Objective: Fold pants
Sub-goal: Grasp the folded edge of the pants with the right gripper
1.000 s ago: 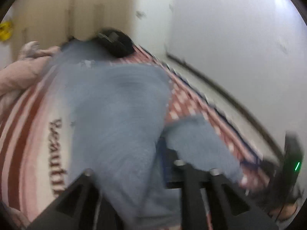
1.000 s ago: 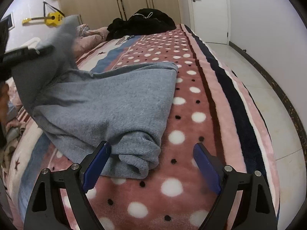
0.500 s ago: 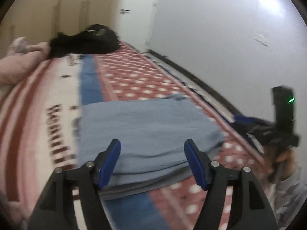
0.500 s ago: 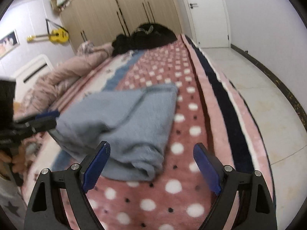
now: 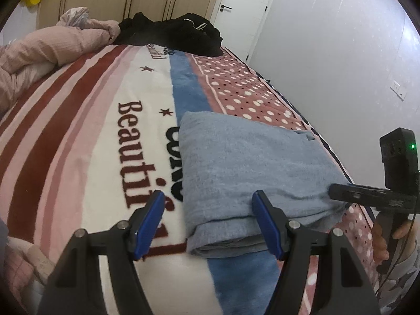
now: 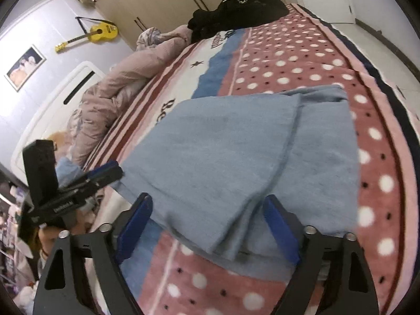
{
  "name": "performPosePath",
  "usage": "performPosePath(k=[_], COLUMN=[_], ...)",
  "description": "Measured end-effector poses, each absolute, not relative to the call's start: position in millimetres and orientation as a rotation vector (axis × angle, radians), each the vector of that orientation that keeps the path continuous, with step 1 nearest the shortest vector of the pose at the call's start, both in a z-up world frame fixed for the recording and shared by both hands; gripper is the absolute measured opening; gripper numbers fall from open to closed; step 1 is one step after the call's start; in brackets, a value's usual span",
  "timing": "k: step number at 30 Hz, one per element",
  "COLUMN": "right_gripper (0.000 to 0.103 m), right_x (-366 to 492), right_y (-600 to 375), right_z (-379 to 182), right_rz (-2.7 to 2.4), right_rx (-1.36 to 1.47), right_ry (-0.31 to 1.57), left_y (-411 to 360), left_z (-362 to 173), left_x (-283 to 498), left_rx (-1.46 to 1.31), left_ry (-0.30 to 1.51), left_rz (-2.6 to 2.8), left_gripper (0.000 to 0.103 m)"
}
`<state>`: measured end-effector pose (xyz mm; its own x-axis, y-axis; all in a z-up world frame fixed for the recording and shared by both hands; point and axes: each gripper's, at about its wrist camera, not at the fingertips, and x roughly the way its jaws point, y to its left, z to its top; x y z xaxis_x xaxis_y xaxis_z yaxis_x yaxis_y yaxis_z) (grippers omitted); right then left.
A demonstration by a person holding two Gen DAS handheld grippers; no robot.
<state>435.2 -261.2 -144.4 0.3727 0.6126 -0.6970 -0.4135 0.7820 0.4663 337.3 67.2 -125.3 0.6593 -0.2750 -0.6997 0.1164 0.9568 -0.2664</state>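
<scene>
— Lying folded in a flat stack on the patterned fleece blanket (image 5: 86, 136), the soft grey-blue pants (image 5: 246, 162) straddle its blue stripe and pink polka-dot band, yes?

— Yes. From the right wrist view the grey-blue pants (image 6: 231, 157) show several layers, the top flap ending in a corner at the near edge.

— And the left gripper (image 5: 208, 221)?

— Jaws spread wide, nothing between them; its right blue pad sits just at the stack's near edge, its left pad over the white lettered part.

— The right gripper (image 6: 207, 223)?

— Also spread apart, empty, with the near corner of the pants between its blue pads.

— Anything else on the bed?

— A crumpled black garment (image 5: 178, 34) at the far end, beside a bunched pink quilt (image 5: 50, 44).
</scene>
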Motion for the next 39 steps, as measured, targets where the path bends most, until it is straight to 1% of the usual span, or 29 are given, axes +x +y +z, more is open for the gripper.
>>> performPosePath(k=[1,2,3,4,6,12,17,22,24,26,28,29,30,31,32,33,35,37,39], right_gripper=[0.049,0.025,0.019,0.018,0.01,0.008,0.008,0.008,0.008,0.009,0.008,0.009,0.014,0.016,0.025,0.045,0.068,0.068,0.069], right_x=[437.3,438.4,439.6,437.9,435.6,424.8,419.7,415.6,416.5,416.8,412.9,410.9,409.7,408.1,406.1,403.7,397.4,401.9,414.6], right_y=[-256.9,-257.1,-256.0,-257.9,-264.5,-293.8,-318.5,-335.0,-337.5,-337.1,-335.3,-335.4,-335.5,-335.9,-337.1,-337.9,-341.9,-341.6,-339.0], right_z=[-146.9,-148.1,-150.2,-151.4,-147.1,-128.4,-128.9,-119.3,-124.4,-137.1,-139.4,-138.3,-137.7,-134.0,-127.6,-123.3,-104.7,-94.7,-93.1], right_rz=[0.655,0.65,0.655,0.65,0.627,0.547,0.499,0.442,0.436,0.434,0.431,0.431,0.434,0.435,0.43,0.415,0.378,0.369,0.38], right_rx=[0.23,0.232,0.239,0.245,0.256,0.243,0.241,0.221,0.212,0.2,0.163,0.162,0.166,0.165,0.157,0.146,0.105,0.085,0.097], right_ry=[1.003,1.014,1.021,1.013,0.98,0.919,0.904,0.84,0.864,0.918,0.902,0.897,0.9,0.903,0.894,0.879,0.8,0.789,0.819], left_y=[66.3,65.7,64.4,63.3,59.9,54.8,51.5,46.3,44.3,43.3,42.9,43.6,44.6,46.3,48.6,50.0,52.0,48.6,43.3], left_z=[-126.0,-124.9,-125.3,-125.3,-127.1,-131.6,-135.7,-140.1,-142.9,-146.7,-148.2,-147.0,-144.4,-139.7,-134.7,-130.6,-122.7,-120.9,-125.8], left_x=[337.7,337.5,338.0,337.9,339.8,345.6,354.2,358.5,359.3,359.2,358.7,357.9,357.4,356.8,356.8,357.6,365.4,378.1,391.6], left_rx=[-0.208,-0.209,-0.211,-0.21,-0.206,-0.229,-0.273,-0.281,-0.269,-0.253,-0.236,-0.23,-0.228,-0.231,-0.242,-0.256,-0.286,-0.297,-0.305], left_ry=[0.825,0.826,0.828,0.829,0.839,0.858,0.881,0.903,0.916,0.931,0.942,0.944,0.94,0.928,0.913,0.902,0.887,0.899,0.923], left_rz=[-0.228,-0.231,-0.235,-0.24,-0.249,-0.276,-0.303,-0.322,-0.317,-0.311,-0.304,-0.303,-0.303,-0.304,-0.311,-0.319,-0.328,-0.328,-0.341], left_gripper=[0.065,0.065,0.065,0.065,0.065,0.065,0.065,0.066,0.067,0.07,0.072,0.071,0.071,0.071,0.071,0.071,0.072,0.072,0.072])
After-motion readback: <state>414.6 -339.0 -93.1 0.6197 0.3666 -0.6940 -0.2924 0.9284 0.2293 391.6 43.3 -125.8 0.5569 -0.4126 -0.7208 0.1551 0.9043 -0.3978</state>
